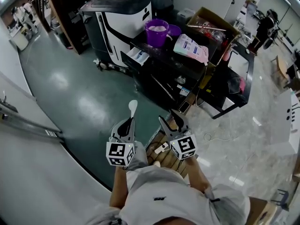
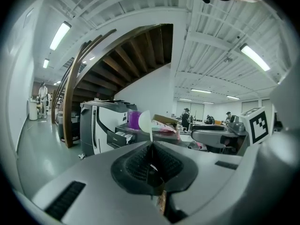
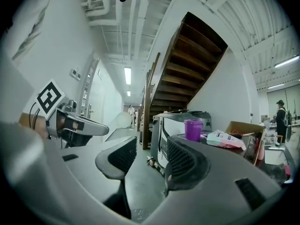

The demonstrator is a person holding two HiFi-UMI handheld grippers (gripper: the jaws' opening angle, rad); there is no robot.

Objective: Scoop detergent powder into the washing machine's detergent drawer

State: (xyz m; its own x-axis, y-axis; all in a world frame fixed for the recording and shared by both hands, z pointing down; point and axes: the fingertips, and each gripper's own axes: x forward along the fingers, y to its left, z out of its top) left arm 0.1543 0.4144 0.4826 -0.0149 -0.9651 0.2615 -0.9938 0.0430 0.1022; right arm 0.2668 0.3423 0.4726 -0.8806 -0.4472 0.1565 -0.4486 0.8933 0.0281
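My left gripper is shut on the handle of a white plastic scoop, whose bowl sticks up past the jaws. It is held low in front of the person, well short of the machine. My right gripper is beside it, open and empty. Ahead stands the white and black washing machine with its detergent drawer pulled out. A purple tub of powder and a white detergent bag rest on the black table next to it.
An open cardboard box sits at the table's far end, and a second black table stands to the right. A wooden staircase rises behind the machine. A wooden pallet lies at the person's feet. People stand far off.
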